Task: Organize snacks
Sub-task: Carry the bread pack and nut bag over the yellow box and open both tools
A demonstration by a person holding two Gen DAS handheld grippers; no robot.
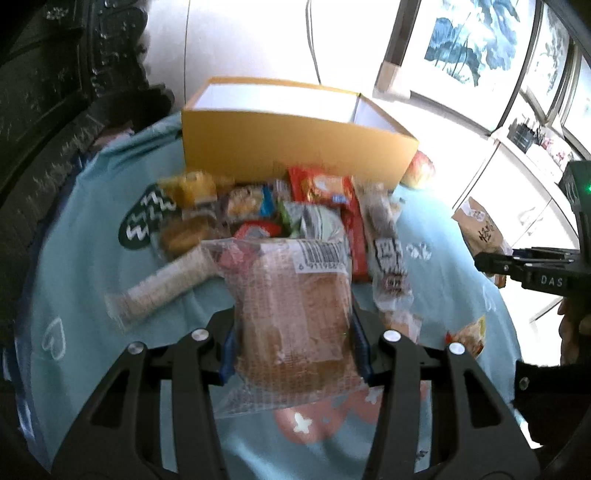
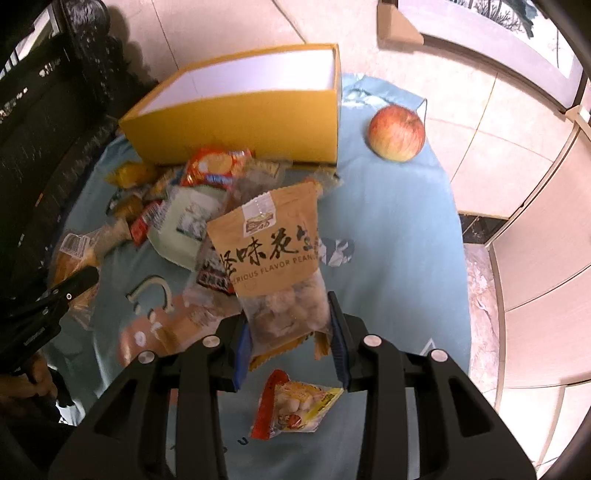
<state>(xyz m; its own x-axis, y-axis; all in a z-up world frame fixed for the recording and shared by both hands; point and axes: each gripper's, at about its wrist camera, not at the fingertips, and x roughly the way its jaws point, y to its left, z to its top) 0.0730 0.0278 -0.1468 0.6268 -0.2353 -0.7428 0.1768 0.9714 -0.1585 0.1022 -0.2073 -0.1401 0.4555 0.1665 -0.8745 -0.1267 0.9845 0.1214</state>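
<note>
A pale blue printed cloth (image 2: 399,236) covers the table over beige floor tiles (image 2: 229,33). The left gripper (image 1: 293,343) clamps a clear-wrapped brown bread (image 1: 295,306); the right gripper (image 2: 291,339) clamps a kraft-paper peanut pouch (image 2: 271,243). An open yellow cardboard box (image 2: 236,125) stands far, with a red apple (image 2: 397,133) to its right.

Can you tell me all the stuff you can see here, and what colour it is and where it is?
box: one, yellow outside, white inside, open, at the far end of the cloth
cloth: one, light blue, under everything
apple: one, red and yellow, on the cloth, right of the box
snack pile: many packets, mixed colours, in front of the box
red-yellow packet: one, on the cloth below the right gripper
bread pack: one, clear wrap, brown inside, in the left gripper
peanut bag: one, brown and clear, in the right gripper
left gripper: black, shut on the bread pack
right gripper: black, shut on the peanut bag
</note>
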